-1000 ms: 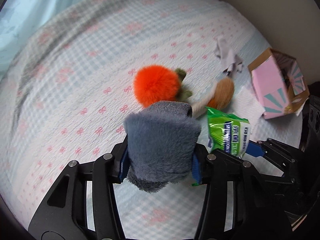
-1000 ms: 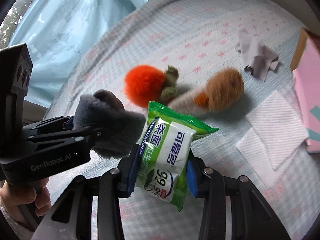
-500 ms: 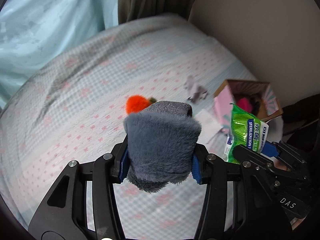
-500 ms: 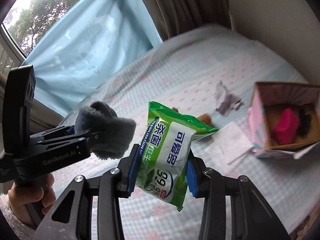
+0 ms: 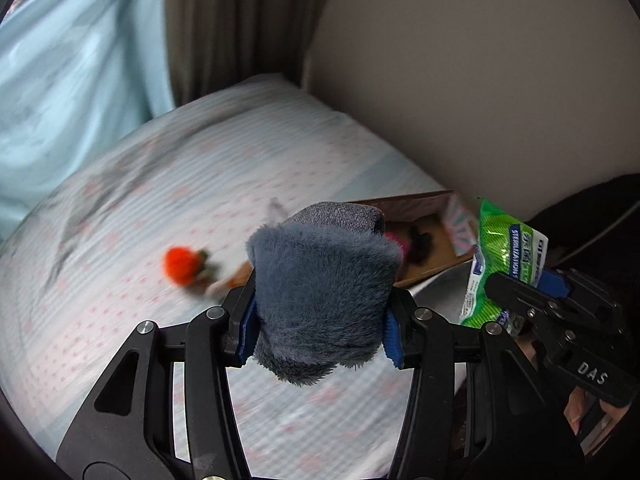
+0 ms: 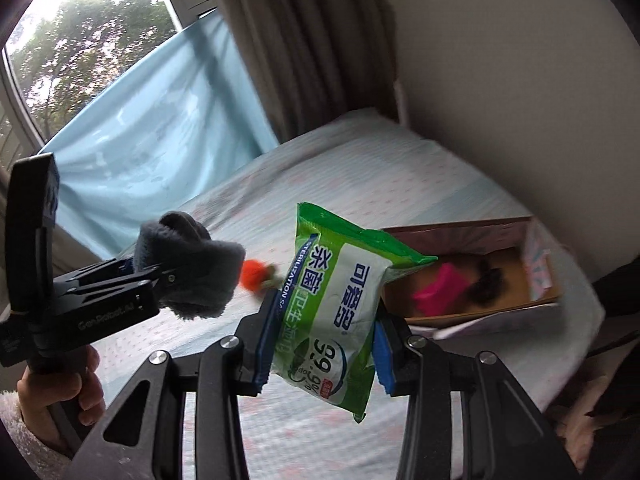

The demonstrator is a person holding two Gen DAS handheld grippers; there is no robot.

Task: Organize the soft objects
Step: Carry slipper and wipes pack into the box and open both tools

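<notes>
My left gripper (image 5: 320, 320) is shut on a folded grey fuzzy cloth (image 5: 324, 280) and holds it high above the bed; it also shows in the right wrist view (image 6: 188, 268). My right gripper (image 6: 324, 344) is shut on a green wet-wipes pack (image 6: 340, 312), also seen in the left wrist view (image 5: 500, 268). An open cardboard box (image 6: 532, 296) lies on the bed at the right, with a pink item (image 6: 436, 288) and a dark item (image 6: 486, 280) inside. An orange plush ball (image 5: 180, 264) lies on the bed.
The bed (image 5: 160, 184) has a pale sheet with pink bows. A brown plush (image 5: 236, 276) lies beside the orange ball. A wall (image 5: 480, 80) is behind the box, with a curtain (image 5: 240, 20) and a blue drape (image 6: 140, 128) at the back.
Both grippers have risen and pulled back from the bed with their loads. The toys look smaller and farther. The box's inside has come into view.
</notes>
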